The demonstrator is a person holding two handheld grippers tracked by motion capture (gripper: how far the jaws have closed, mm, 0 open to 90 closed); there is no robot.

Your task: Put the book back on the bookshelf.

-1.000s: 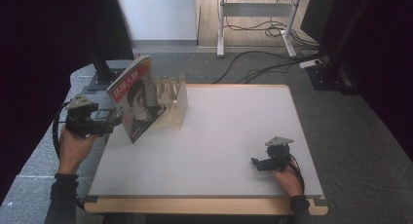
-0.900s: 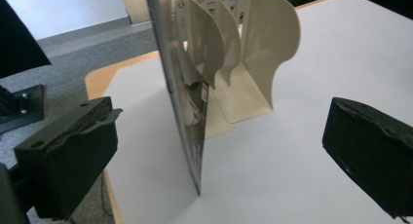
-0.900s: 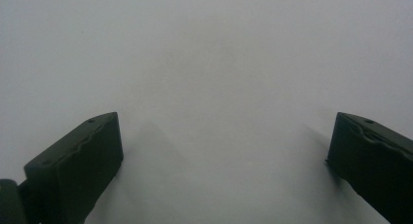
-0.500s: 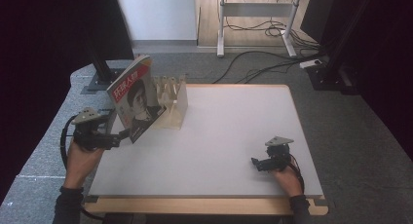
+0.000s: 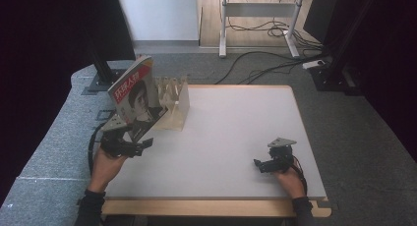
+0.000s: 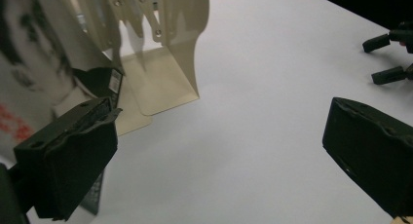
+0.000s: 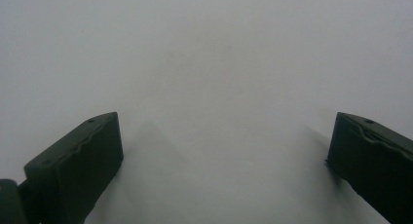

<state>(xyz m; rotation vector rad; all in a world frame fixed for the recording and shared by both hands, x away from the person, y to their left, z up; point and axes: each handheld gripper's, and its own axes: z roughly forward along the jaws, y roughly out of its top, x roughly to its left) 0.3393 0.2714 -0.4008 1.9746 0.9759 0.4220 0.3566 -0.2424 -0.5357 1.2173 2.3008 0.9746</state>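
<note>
A magazine (image 5: 135,99) leans on a cream rack (image 5: 173,103) at the white worktop's (image 5: 236,132) far left corner.

White table (image 5: 236,132); cream rack (image 5: 173,104) w/ magazine (image 5: 135,96) at far-left corner.

left tongs (image 5: 142,145) drew back from the magazine (image 5: 136,96), nearer the person.

A lab or test room set up for recording: beyond the far edge of the white table (image 5: 236,132) where the grippers work, loose cables (image 5: 260,64) trail over grey carpet (image 5: 49,137) past a metal desk frame (image 5: 255,19), with dark curtains (image 5: 44,34) on both sides.
</note>
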